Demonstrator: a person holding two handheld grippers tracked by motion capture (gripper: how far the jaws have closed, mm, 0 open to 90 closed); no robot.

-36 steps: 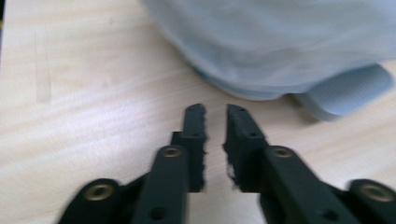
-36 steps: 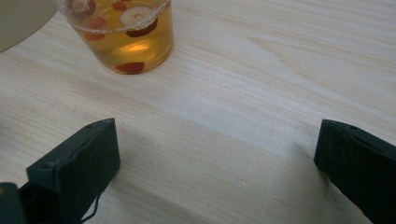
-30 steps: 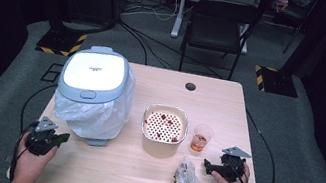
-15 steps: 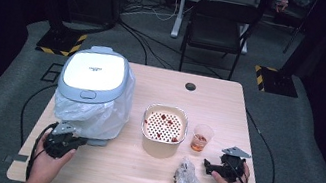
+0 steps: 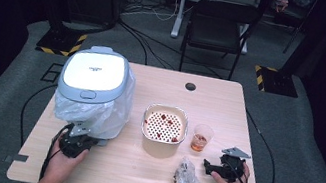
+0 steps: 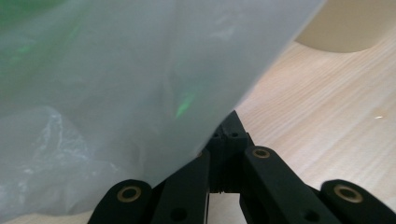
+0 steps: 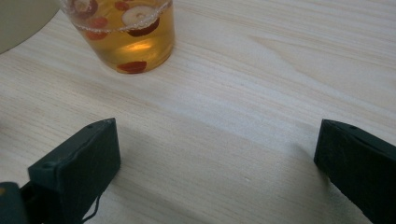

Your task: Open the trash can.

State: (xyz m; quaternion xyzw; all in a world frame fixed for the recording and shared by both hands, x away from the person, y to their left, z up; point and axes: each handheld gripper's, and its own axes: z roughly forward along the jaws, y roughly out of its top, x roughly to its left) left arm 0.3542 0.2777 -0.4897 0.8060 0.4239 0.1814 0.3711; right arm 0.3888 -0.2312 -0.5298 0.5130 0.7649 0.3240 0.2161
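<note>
Nearest the person, the left gripper sits at the foot of the white lidded bin lined with a translucent plastic bag, its jaws closed together with the bag's film draped over them; whether film is actually pinched, I cannot tell. The right gripper rests wide open and empty on the pale wooden table, beside a crumpled clear wrapper. Its own view reveals fruit pieces floating in the clear cup of amber drink, probably awaiting pickup; the perforated round metal basket stands farther left.
</note>
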